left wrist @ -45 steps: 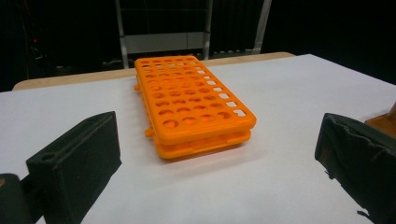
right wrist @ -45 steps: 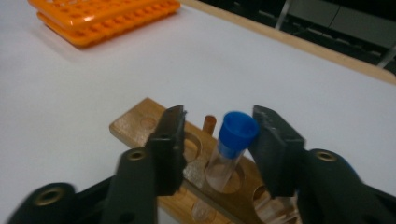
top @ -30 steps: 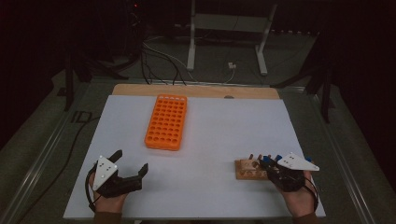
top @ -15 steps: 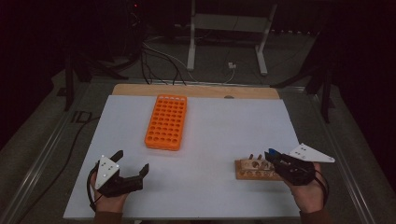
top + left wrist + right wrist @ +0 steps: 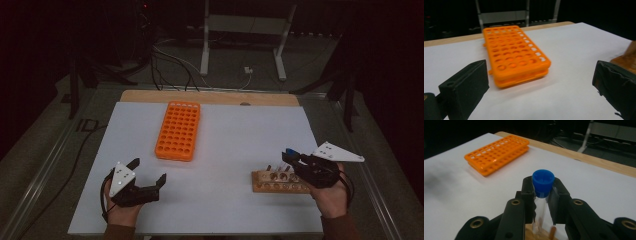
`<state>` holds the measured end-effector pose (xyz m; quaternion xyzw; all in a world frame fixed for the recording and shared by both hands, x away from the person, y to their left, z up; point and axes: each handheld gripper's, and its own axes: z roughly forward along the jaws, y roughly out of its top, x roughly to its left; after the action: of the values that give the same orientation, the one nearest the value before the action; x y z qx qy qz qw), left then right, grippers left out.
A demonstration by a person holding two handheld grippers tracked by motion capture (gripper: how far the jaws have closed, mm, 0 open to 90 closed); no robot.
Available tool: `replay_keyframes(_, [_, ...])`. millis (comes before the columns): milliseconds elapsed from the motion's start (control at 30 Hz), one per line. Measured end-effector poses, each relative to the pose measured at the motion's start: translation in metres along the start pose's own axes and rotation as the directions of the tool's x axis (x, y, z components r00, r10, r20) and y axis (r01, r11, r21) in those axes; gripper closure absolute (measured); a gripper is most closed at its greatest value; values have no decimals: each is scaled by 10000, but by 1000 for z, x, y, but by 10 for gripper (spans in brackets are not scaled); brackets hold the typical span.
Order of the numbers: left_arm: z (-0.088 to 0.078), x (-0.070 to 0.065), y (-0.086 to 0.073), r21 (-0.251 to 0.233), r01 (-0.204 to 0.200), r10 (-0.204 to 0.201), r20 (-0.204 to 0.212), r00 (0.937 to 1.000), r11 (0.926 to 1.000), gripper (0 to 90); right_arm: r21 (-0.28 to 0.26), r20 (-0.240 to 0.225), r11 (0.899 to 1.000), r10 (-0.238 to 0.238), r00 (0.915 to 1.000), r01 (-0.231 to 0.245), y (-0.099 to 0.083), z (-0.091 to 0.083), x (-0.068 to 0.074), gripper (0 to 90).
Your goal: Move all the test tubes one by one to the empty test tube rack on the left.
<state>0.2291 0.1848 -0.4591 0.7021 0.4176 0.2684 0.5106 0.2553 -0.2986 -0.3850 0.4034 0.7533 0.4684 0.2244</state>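
Up comes your right tool (image 5: 291, 153) from the wooden rack (image 5: 280, 182), carrying a blue-capped tube (image 5: 291, 151) that a second ago sat low among the holes; your left tool (image 5: 148, 170) has barely stirred. From the high view, the right tool now hangs just above the rack's right end at the near right of the bench (image 5: 240, 130), while the orange rack (image 5: 178, 130) lies well apart, up and to the left across the white sheet, its long axis running away from you. Your left tool rests near the bench's front left corner, jaws spread wide with nothing between them, and it's the nearer hand to the orange rack, though it's the right one that has the load. Over to the left gripper view: both black jaws stand far apart at the frame's edges, and the orange rack (image 5: 515, 53) sits straight ahead between them, holes all empty as far as you can see. Now the right gripper view: the jaws are pinched on the clear tube (image 5: 541, 202) just beneath its blue cap (image 5: 543, 180), tube upright, its foot just above the wooden rack (image 5: 541, 235). The orange rack (image 5: 497, 153) waits ahead and to the left, so I'd judge the carry goes that way.
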Motion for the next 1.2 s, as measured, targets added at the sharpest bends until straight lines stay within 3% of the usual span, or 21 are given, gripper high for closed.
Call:
replay_keyframes(200, [11,-13,15,100,-273,268,449,9986,9996,11,-139,-531,9998,-125,9985,118,8,20,11,767])
replay_keyframes(333, [30,-29,30,81,-728,718,851,9938,9973,11,-144,-751,9996,-270,9968,260,13,33,18,767])
replay_keyframes(433, [38,-36,34,78,-843,831,1015,9914,9964,11,-203,-870,9992,-357,9956,340,15,40,22,767])
replay_keyframes(633, [66,-60,44,195,-1242,1199,1507,9813,9921,13,-118,-1094,9991,-416,9931,406,15,52,29,767])
replay_keyframes(800, [91,-88,50,338,-1621,1523,1983,9682,9862,38,-100,-1361,9985,-541,9892,532,20,62,39,767])
replay_keyframes(1033, [111,-109,53,603,-1475,1285,2469,9605,9872,86,-112,-1650,9984,-571,9846,561,25,71,50,767])
replay_keyframes(1200, [119,-122,54,676,-1638,1404,2664,9536,9842,231,-48,-1861,9985,-550,9810,551,25,78,58,767])
